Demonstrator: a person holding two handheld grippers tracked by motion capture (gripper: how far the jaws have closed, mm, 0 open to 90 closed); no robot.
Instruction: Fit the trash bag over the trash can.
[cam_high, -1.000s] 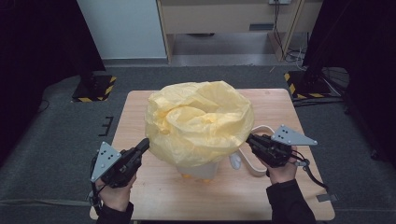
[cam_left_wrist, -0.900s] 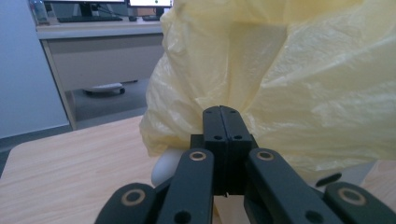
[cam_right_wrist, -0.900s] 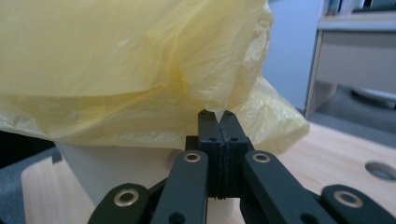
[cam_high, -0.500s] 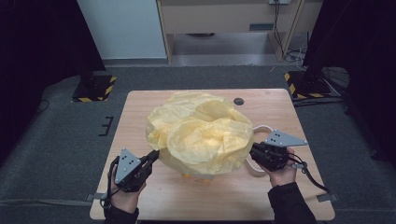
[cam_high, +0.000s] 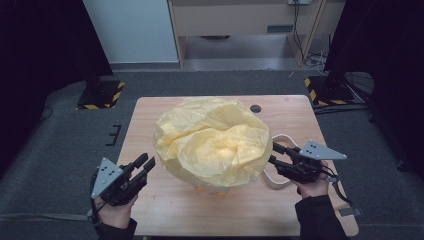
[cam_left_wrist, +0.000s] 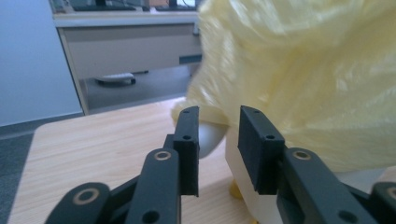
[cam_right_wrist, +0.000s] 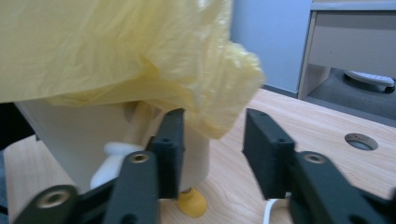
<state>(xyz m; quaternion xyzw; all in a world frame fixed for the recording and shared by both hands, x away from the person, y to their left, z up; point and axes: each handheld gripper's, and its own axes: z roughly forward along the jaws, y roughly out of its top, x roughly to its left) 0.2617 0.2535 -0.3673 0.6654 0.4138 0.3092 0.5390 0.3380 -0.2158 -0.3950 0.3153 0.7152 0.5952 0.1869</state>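
A crumpled yellow plastic bag (cam_high: 215, 142) lies draped over a white appliance on yellow feet (cam_right_wrist: 191, 204) in the middle of the wooden table (cam_high: 165, 210). My left gripper (cam_high: 145, 164) sits low at the bag's left, clear of it. Its jaws have just been opening, and in the left gripper view (cam_left_wrist: 218, 140) nothing is between them. My right gripper (cam_high: 274, 153) is close to the bag's right edge. Its jaws have also just been opening. In the right gripper view (cam_right_wrist: 212, 144) a bag corner (cam_right_wrist: 219, 116) hangs by the gap, and the pads do not press on it.
A white cable (cam_high: 281, 139) loops on the table by my right gripper. A round grommet hole (cam_high: 256, 108) sits near the table's far edge. Behind the table stand a grey cabinet (cam_high: 235, 20) and black stands with striped bases (cam_high: 100, 95).
The bag has sunk lower over the appliance. Both grippers have come down and let go of it, and their jaws have opened. The left gripper now stands apart from the bag.
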